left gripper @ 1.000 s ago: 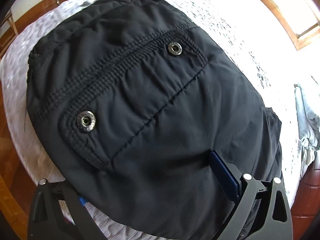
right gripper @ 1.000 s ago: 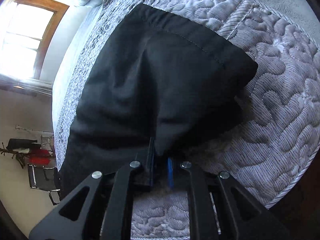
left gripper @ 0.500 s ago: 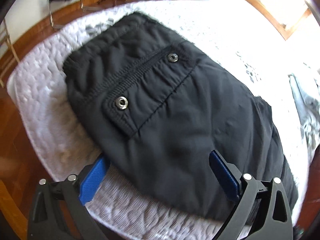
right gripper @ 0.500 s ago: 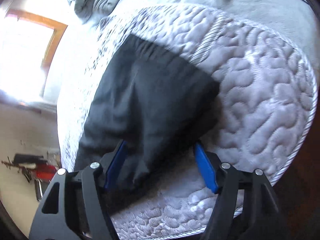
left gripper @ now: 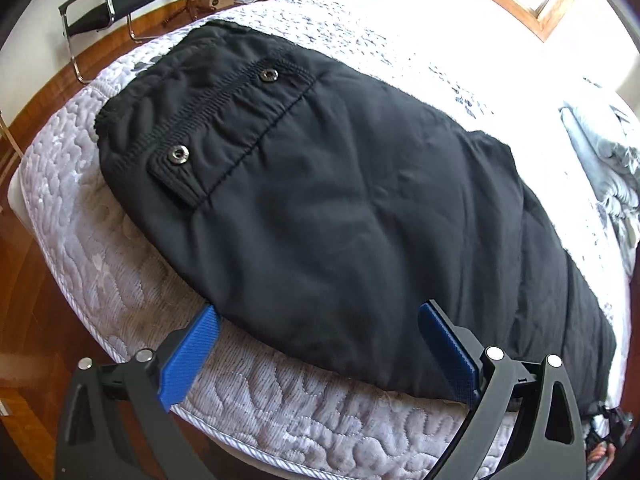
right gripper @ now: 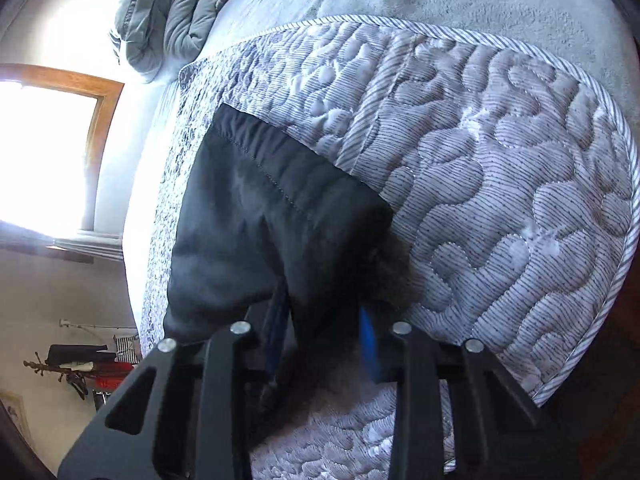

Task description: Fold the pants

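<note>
On the bed, pants are pinched at six o'clock by the right hand-held gripper for folding; the left hand-held gripper is spread wide.

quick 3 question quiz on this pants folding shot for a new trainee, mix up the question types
1. True or false: the left gripper is clamped shut on the black pants.
2. Which gripper has its fingers closing around a fold of the pants: A) left B) right C) neither?
3. Fill in: the pocket flap shows ___ metal snaps.

Key
1. False: its jaws stand wide open at the pants' near edge.
2. B: the right gripper, with cloth between its fingers.
3. Two.
</note>
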Demonstrator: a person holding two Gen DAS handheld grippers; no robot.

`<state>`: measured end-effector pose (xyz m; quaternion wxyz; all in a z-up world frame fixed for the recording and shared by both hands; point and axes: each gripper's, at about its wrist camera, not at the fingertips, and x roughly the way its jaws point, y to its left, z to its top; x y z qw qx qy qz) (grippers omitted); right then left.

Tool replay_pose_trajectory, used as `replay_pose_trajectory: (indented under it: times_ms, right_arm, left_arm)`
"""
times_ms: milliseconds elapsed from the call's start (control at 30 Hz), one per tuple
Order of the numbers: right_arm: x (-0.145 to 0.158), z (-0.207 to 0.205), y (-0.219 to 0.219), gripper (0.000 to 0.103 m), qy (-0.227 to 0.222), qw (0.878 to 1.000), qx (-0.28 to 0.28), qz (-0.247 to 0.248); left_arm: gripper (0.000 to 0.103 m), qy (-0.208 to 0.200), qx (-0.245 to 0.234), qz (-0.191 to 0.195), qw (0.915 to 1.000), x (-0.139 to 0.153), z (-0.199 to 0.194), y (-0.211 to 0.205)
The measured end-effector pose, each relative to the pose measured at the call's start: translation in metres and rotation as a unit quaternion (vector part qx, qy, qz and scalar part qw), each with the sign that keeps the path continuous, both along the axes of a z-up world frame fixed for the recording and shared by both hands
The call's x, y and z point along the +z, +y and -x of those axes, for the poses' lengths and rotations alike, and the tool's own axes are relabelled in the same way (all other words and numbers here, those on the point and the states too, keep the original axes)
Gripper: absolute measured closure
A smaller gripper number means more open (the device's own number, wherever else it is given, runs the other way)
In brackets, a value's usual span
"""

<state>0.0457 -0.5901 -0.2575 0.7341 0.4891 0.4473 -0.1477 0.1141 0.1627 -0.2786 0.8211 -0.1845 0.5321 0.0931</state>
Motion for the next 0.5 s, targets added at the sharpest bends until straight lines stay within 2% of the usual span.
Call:
replay_pose_trajectory:
  times_ms: [100,167,300,433,500]
  right_arm:
    - [0.009,-0.003,0.006,0.081,0.004,1.0,0.004,0.028]
    - [0.021,-0.008,0.014,0.083,0.008,0.998,0.016,0.064]
    - [0.045,-0.018,0.03,0.085,0.005,0.992,0.037,0.119]
    - [0.082,-0.034,0.056,0.086,-0.021,0.981,0.07,0.179]
    - [0.105,-0.045,0.078,0.086,-0.038,0.97,0.101,0.219]
  left_arm:
    - [0.004,0.011,0.001,0.007,0.9999,-0.009,0.001,0.003]
    - [0.004,0.019,0.008,0.013,0.9997,-0.013,0.002,0.004]
    - [0.004,0.012,0.015,0.021,0.9996,-0.008,0.011,0.011]
    - [0.004,-0.004,0.016,0.02,0.9997,0.006,0.025,0.019]
    - [0.004,-0.011,0.017,0.023,0.9995,0.013,0.027,0.023]
